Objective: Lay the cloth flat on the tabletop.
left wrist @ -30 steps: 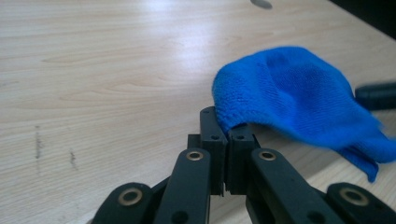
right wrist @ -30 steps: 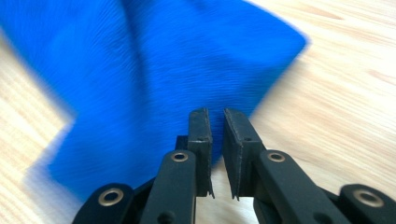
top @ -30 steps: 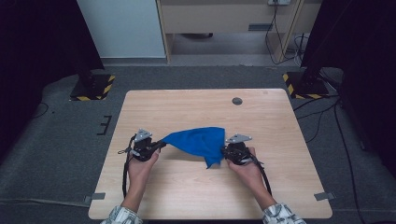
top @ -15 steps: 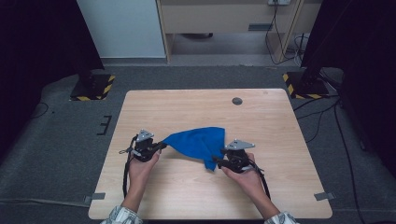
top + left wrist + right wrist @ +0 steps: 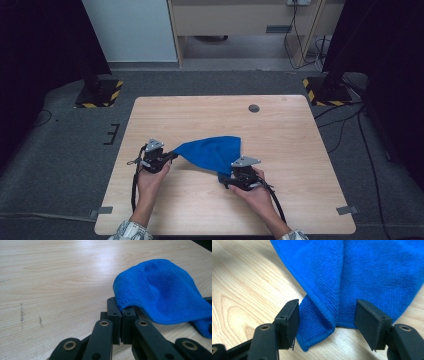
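Observation:
A blue microfibre cloth [image 5: 212, 152] lies bunched on the wooden table [image 5: 280, 130], between the two hands. My left gripper [image 5: 170, 155] is shut on the cloth's left corner; in the left gripper view the cloth [image 5: 160, 295] rises from the closed jaws of the left gripper [image 5: 121, 315]. My right gripper [image 5: 226, 181] is open at the cloth's near right corner. In the right gripper view, a folded corner of the cloth [image 5: 322, 322] lies between the spread pads of the right gripper [image 5: 327, 323], apart from both.
A small dark round grommet [image 5: 254, 108] sits near the table's far edge. Bare wood stretches around the cloth on all sides. Dark stands with striped bases [image 5: 97, 95] flank the table on the floor.
The right gripper has let go of the cloth's corner, opened, and shifted slightly toward the near edge. The left gripper keeps its hold and has barely moved.

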Motion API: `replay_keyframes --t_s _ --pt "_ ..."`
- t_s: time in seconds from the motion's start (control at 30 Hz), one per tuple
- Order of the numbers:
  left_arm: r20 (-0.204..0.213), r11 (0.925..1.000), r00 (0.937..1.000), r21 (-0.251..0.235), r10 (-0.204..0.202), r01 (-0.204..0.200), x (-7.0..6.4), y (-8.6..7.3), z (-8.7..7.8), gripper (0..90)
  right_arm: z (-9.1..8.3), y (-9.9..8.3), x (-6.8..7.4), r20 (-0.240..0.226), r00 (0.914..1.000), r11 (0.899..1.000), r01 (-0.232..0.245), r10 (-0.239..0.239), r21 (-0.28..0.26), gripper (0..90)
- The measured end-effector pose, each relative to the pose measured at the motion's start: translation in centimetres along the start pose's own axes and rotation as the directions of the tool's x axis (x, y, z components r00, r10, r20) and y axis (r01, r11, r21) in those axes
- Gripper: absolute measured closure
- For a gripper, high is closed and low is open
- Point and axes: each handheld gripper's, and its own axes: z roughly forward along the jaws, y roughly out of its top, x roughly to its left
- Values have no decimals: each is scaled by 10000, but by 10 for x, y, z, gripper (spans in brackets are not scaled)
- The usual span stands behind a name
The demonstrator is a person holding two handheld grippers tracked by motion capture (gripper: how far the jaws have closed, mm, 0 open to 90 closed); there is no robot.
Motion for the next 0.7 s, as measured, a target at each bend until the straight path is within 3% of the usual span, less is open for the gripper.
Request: replay_keyframes --t_s 0.13,0.23,0.33,0.5,0.7 --pt "-55 10000 10000 -75 -49 49 0 0 -1 880 2 0 5 330 9990 9995 302 -303 31 408" --pt "-131 9997 9998 -181 -147 144 2 0 -3 880 1 -1 6 599 9966 9984 558 -561 77 482" --pt "-206 9991 9994 -311 -282 276 3 0 -5 880 0 -1 5 637 9954 9974 707 -713 118 593" --pt "-257 9984 9988 -386 -423 413 6 0 -6 880 -4 -2 -4 623 9966 9986 530 -534 90 768" --pt "-202 9984 9989 -380 -419 411 5 0 -6 881 -15 0 -19 845 9962 9998 213 -209 -39 748"
